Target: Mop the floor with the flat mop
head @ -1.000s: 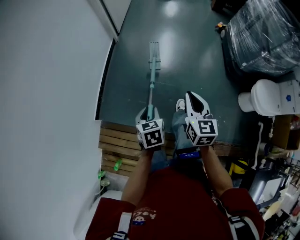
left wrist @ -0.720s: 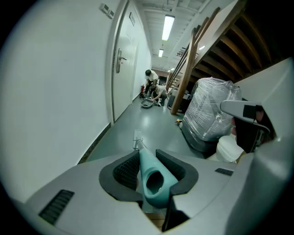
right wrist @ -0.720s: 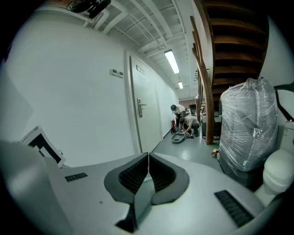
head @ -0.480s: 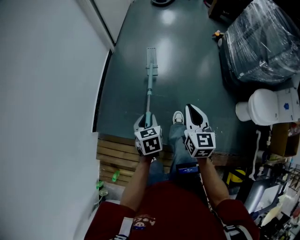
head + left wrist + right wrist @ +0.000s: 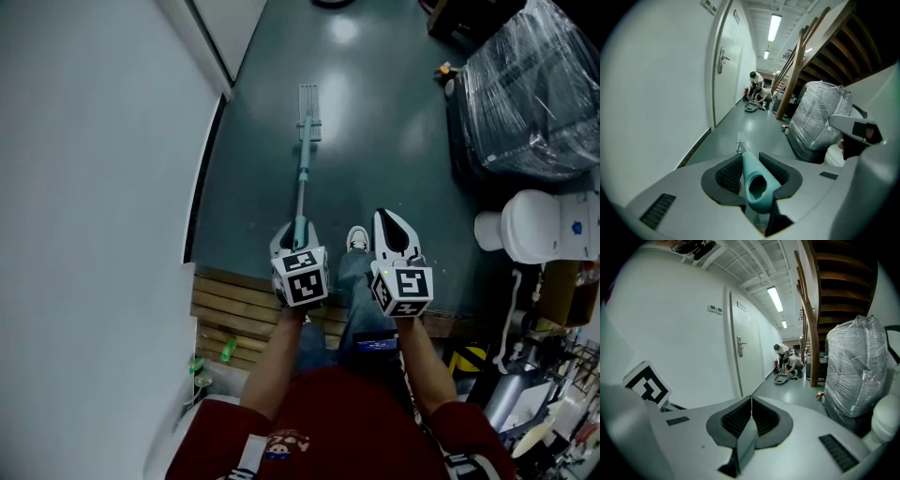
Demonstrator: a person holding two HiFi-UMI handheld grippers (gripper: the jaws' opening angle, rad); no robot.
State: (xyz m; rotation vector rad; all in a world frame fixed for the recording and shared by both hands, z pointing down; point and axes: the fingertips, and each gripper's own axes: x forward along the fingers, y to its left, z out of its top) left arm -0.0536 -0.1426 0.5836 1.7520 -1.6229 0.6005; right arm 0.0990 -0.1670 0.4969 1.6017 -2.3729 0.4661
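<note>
- Our left gripper [image 5: 298, 239] has its jaws clamped on the teal handle of the flat mop [image 5: 302, 173], whose head lies on the floor [image 5: 384, 141] near the wall [image 5: 94, 187].
- Our right gripper [image 5: 394, 234] has its jaws pressed together, empty.

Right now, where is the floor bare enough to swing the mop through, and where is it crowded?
Bare floor runs wide between the flat mop and the wrapped bundle; a narrower strip lies between the mop and the white wall. Crowded: the right side, with the bundle, a toilet and clutter below it; wooden slats lie near left, against the wall.
</note>
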